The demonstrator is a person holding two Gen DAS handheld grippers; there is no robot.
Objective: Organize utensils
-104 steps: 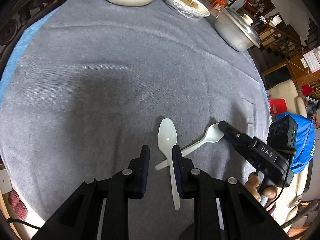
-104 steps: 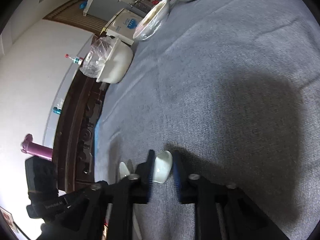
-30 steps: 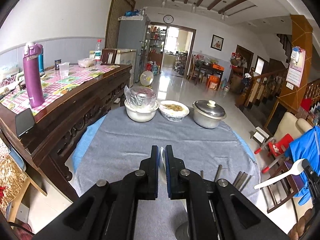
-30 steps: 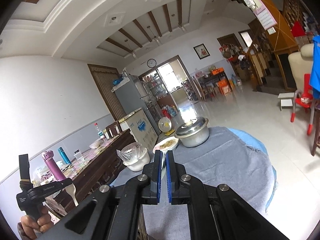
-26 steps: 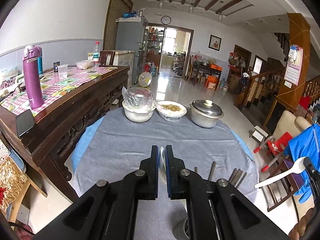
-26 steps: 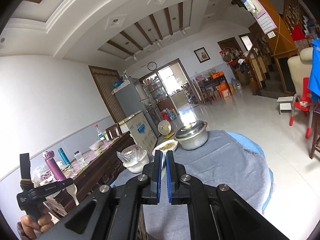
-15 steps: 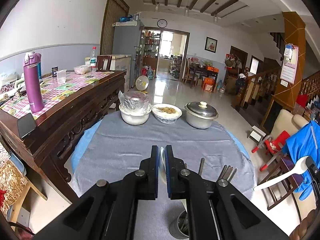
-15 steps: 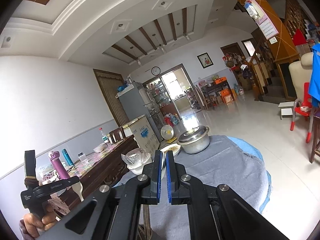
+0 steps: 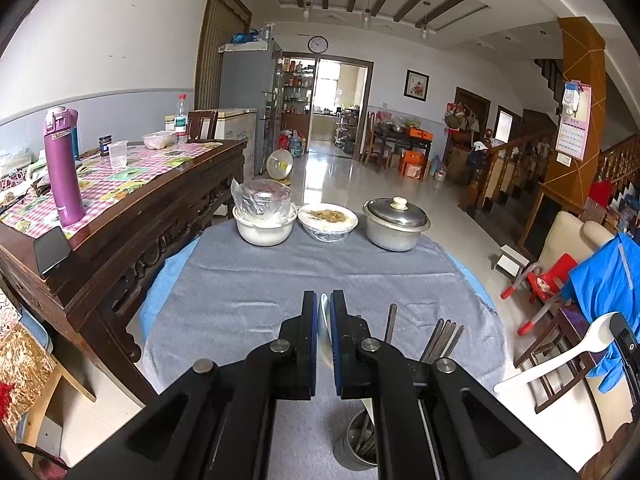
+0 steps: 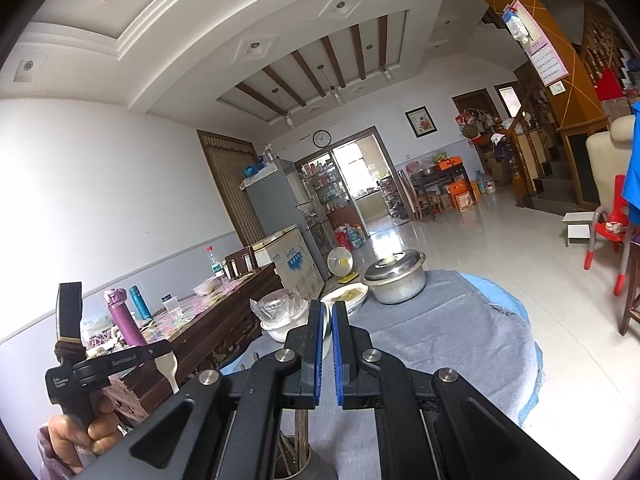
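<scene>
My left gripper (image 9: pixel 324 312) is shut on a white plastic spoon (image 9: pixel 325 320), held upright above the grey table cloth (image 9: pixel 248 288). My right gripper (image 10: pixel 327 320) is shut on a second white plastic spoon (image 10: pixel 327 330); that spoon also shows in the left wrist view (image 9: pixel 560 356) at the right edge. The left gripper and its spoon (image 10: pixel 168 366) show at the lower left of the right wrist view. A metal utensil holder (image 9: pixel 356 446) with several metal utensils (image 9: pixel 442 338) stands on the table just below both grippers.
A white bowl with plastic wrap (image 9: pixel 264 220), a covered dish (image 9: pixel 328 220) and a lidded steel pot (image 9: pixel 396 224) stand at the table's far edge. A dark wooden sideboard (image 9: pixel 120 216) with a purple bottle (image 9: pixel 62 164) is on the left. Chairs (image 9: pixel 552 280) stand on the right.
Both grippers lifted their spoons off the table and tilted upright. Over the last second they rose slightly above the utensil holder, which came further into view.
</scene>
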